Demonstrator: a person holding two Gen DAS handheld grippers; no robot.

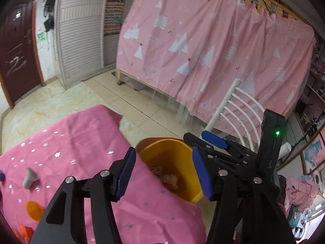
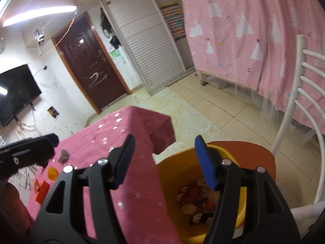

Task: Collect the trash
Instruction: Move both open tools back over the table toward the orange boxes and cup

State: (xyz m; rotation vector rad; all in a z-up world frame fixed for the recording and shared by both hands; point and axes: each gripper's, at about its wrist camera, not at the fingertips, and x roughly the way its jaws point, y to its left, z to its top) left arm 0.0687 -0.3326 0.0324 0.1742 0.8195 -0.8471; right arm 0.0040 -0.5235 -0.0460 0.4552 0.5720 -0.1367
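A yellow bin [image 1: 172, 152] stands on an orange chair seat [image 2: 256, 152] beside the pink-clothed table [image 1: 81, 142]. Crumpled scraps of trash [image 2: 198, 201] lie at its bottom. My left gripper [image 1: 163, 174] hangs open over the table edge and the bin's near rim, with nothing between its blue pads. My right gripper [image 2: 164, 162] is open and empty too, above the bin [image 2: 172, 183]. In the left wrist view the right gripper [image 1: 198, 137] shows just right of the bin. The left gripper [image 2: 48, 142] shows at the left edge of the right wrist view.
On the table lie a small grey piece [image 1: 30, 177], an orange disc [image 1: 34, 210] and red blocks [image 2: 41, 190]. A white chair back [image 2: 304, 101] rises right of the bin. A pink curtain [image 1: 203, 50] hangs beyond, with a tiled floor [image 2: 213, 105] between.
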